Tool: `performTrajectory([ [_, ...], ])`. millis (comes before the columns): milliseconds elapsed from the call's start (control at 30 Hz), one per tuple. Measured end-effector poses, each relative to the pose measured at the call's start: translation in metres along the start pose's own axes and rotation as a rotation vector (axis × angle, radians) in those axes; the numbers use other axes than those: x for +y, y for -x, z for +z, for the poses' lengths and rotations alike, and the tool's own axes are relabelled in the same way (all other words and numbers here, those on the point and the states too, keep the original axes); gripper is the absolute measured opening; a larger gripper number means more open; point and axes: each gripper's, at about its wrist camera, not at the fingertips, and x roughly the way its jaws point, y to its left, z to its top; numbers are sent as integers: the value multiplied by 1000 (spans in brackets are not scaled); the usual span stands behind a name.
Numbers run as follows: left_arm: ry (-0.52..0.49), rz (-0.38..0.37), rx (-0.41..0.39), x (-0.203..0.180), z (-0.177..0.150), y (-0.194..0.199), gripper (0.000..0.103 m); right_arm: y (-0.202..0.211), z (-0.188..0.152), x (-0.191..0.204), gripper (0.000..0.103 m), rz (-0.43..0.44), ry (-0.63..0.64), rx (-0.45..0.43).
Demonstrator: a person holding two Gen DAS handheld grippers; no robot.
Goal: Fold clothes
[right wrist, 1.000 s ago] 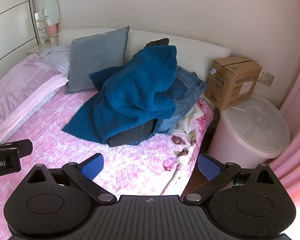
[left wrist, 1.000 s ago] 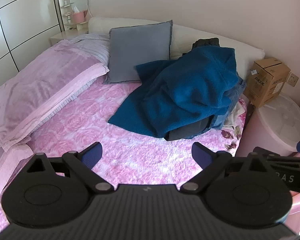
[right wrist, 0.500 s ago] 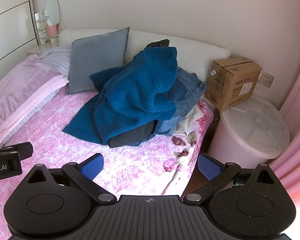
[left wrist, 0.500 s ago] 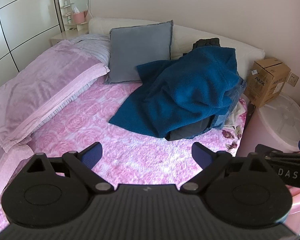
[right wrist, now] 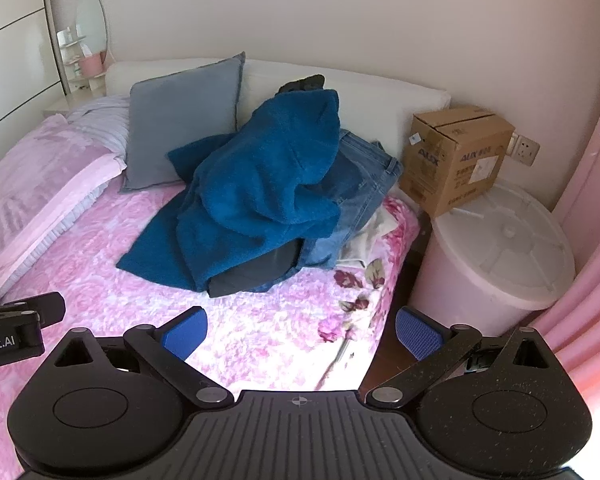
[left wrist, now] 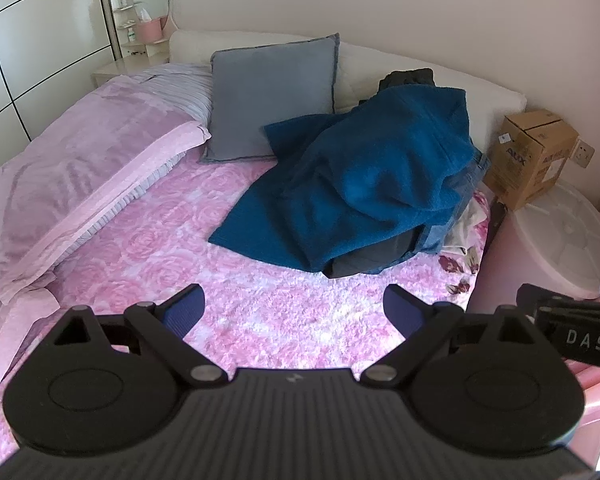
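A heap of clothes lies on the far right part of the pink rose-patterned bed [left wrist: 260, 320] [right wrist: 268, 344]. On top is a dark blue fleece garment [left wrist: 372, 176] [right wrist: 260, 192]. Under it are blue jeans [right wrist: 360, 184], a dark grey item [right wrist: 256, 272] and a pale floral piece [right wrist: 364, 240]. My left gripper [left wrist: 294, 308] is open and empty, above the bed in front of the heap. My right gripper [right wrist: 300, 328] is open and empty, over the bed's right edge. Each gripper's body shows at the other view's edge.
A grey cushion [left wrist: 272, 96] leans on the white headboard [left wrist: 492, 96]. A pink folded quilt [left wrist: 80, 176] lies along the left. A cardboard box [right wrist: 456, 160] stands on a pink lidded bin [right wrist: 496, 256] right of the bed. A pink curtain [right wrist: 588, 216] hangs at the far right.
Both views have shifted only slightly; the right gripper's body has sunk a little lower in the left wrist view. Both grippers stay open and the heap has not moved.
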Motion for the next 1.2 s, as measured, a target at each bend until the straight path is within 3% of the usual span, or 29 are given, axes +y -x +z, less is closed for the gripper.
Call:
performTrajectory([
  [900,17,0,27,2,7,-19,95,-15,13,-2,103,1,7,5],
  [1200,27,11,55,1,16,-40,95,-27,23,-13,103,35,11,-55],
])
